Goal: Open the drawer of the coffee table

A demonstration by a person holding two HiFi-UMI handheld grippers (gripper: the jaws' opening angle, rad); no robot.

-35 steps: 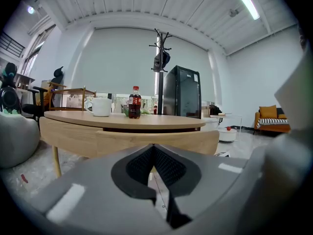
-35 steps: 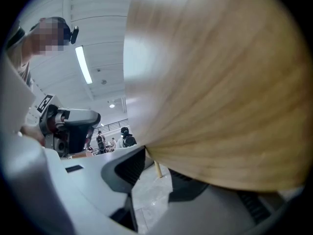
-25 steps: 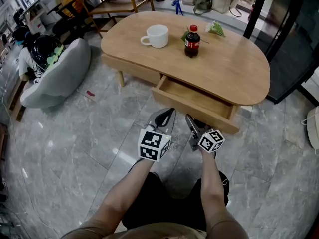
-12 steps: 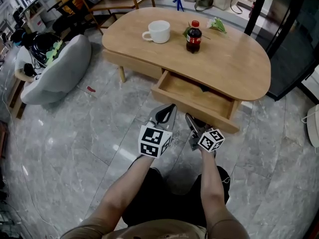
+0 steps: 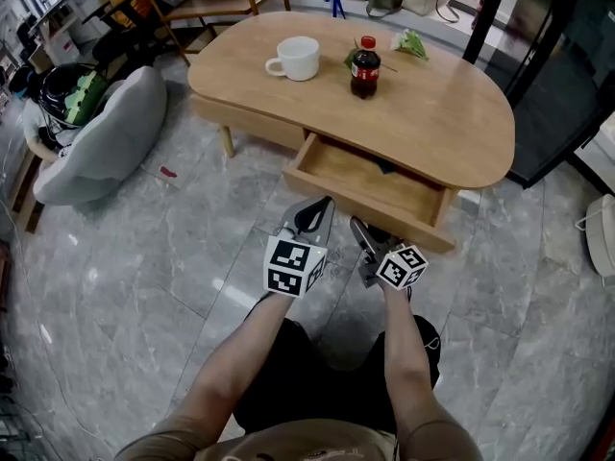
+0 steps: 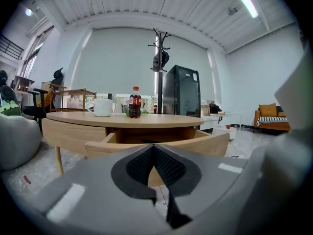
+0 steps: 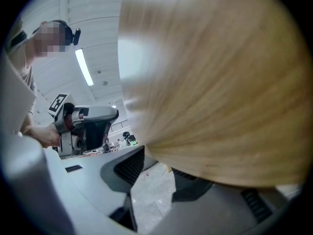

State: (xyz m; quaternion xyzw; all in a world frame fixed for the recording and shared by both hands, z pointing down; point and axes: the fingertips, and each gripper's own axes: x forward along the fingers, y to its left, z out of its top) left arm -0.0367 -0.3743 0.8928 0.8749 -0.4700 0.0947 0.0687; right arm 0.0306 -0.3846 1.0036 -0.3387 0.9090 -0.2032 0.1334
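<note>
The wooden coffee table (image 5: pixel 452 123) has its drawer (image 5: pixel 360 203) pulled out toward me, with a small dark thing (image 5: pixel 384 168) inside. My left gripper (image 5: pixel 323 206) is shut and empty, hovering just short of the drawer's front (image 6: pixel 205 143); its pads (image 6: pixel 146 163) meet. My right gripper (image 5: pixel 357 227) sits at the lower edge of the drawer front. In the right gripper view its jaws (image 7: pixel 159 173) stand open with floor showing between them, and the drawer's wood (image 7: pixel 220 92) fills the upper right, close over the right-hand finger.
A white mug (image 5: pixel 297 58), a cola bottle (image 5: pixel 364 67) and a green sprig (image 5: pixel 410 44) stand on the tabletop. A grey beanbag (image 5: pixel 101 142) lies at the left, a black cabinet (image 5: pixel 567 84) at the right. I kneel on grey marble floor (image 5: pixel 144 286).
</note>
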